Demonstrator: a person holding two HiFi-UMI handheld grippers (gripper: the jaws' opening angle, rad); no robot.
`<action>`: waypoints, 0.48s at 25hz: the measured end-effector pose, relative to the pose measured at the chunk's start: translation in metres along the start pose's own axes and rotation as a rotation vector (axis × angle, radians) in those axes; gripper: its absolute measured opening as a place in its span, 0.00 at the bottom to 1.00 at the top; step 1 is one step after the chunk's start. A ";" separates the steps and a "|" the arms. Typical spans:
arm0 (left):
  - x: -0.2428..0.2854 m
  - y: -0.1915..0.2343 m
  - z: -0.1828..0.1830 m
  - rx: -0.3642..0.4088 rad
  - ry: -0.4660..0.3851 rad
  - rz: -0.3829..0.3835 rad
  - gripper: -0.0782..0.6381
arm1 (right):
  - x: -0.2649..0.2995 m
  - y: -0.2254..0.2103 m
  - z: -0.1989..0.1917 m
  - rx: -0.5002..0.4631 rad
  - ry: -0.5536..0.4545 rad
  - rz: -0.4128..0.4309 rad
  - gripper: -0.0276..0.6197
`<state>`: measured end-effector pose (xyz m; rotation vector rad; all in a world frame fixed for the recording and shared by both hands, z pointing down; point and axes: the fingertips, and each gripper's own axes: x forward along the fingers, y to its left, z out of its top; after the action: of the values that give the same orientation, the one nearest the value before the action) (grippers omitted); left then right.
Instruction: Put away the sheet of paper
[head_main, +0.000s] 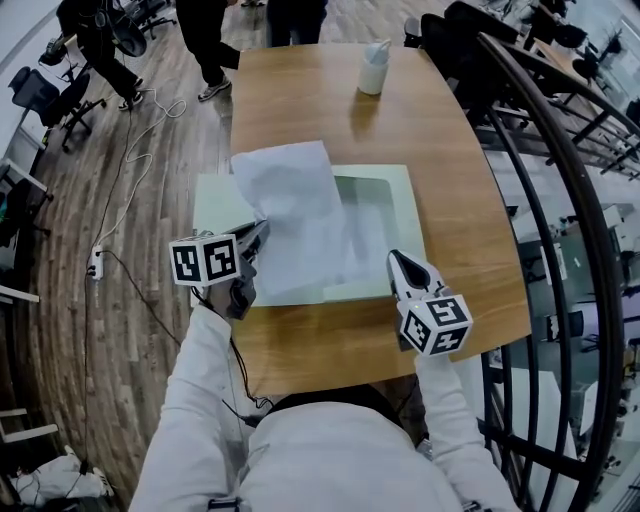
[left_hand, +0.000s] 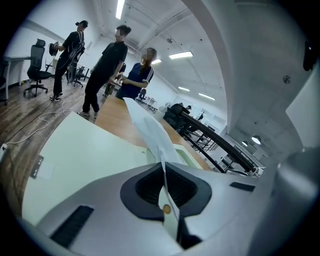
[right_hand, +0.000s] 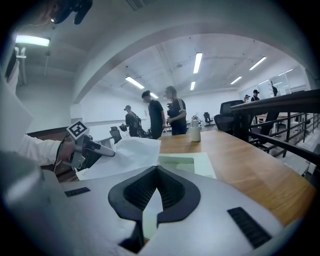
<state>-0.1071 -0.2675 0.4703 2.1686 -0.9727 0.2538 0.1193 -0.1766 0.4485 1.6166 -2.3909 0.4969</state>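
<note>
The left claw (head_main: 262, 233) was clamped on the sheet of paper (head_main: 300, 210), which stretched away and rightward over the folder (head_main: 403, 195). The right claw (head_main: 396, 259) pinched the folder's near edge.

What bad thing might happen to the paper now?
The left gripper pinches the sheet of paper by one edge only, so the floppy sheet may buckle or crease instead of sliding into the green folder. The right gripper seems to hold just the folder's near edge; if that slips, the opening could close.
</note>
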 end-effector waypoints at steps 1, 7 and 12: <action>0.001 0.002 -0.002 -0.007 0.011 -0.001 0.13 | 0.002 -0.001 -0.001 0.002 0.004 0.001 0.08; -0.001 0.017 -0.022 -0.028 0.079 0.003 0.13 | 0.008 -0.001 -0.007 0.005 0.016 0.011 0.08; -0.002 0.028 -0.032 -0.046 0.108 0.022 0.13 | 0.013 -0.003 -0.011 0.005 0.025 0.024 0.08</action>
<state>-0.1247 -0.2563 0.5069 2.0812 -0.9330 0.3516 0.1173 -0.1844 0.4638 1.5759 -2.3950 0.5250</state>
